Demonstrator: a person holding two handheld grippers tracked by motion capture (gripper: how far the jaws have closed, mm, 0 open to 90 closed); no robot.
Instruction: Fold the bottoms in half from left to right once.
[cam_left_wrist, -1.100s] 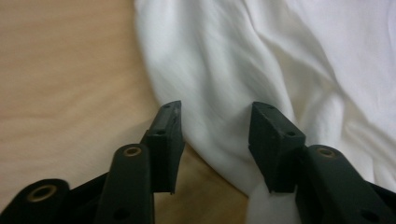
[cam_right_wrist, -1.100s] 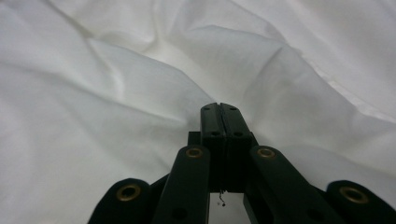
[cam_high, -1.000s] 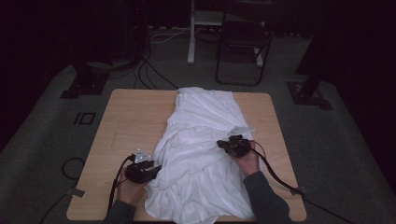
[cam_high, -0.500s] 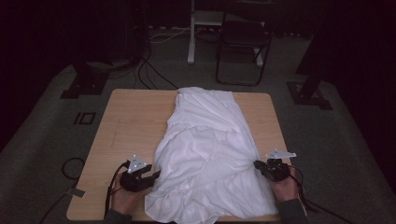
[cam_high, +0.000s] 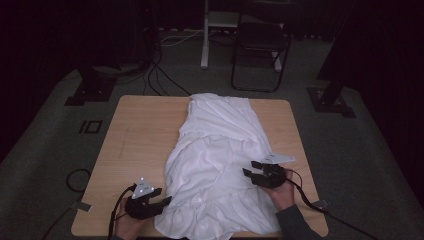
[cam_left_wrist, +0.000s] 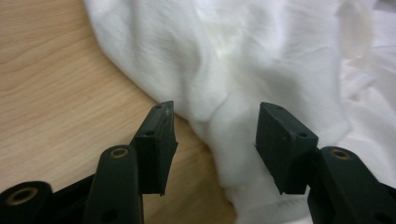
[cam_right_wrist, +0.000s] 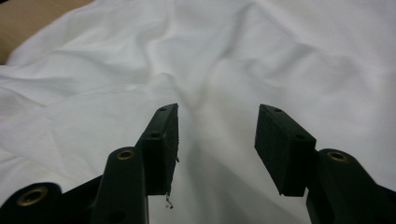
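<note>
Left tongs (cam_left_wrist: 212, 140): mine, jaws apart and just been widening; a fold of the cloth's (cam_high: 220, 165) near-left edge lies between them, unpinched.
Right tongs (cam_right_wrist: 217, 140): just been opening, holding nothing, hovering over the cloth's right side.
Cloth: rumpled, running from the counter's (cam_high: 140, 130) near edge to its far edge.
Next move: I'd grab hems, not mid-fabric; the right hem probably sits further out.
Pull: outward, low, both sides evenly.

Right gripper (cam_high: 252, 168) now sits over the white cloth's (cam_high: 220, 150) right side, in from the table edge it reached a half second earlier; its jaws have just been opening, cloth lying beneath. Left gripper (cam_high: 162, 196) jaws have also just been opening at the cloth's edge.
</note>
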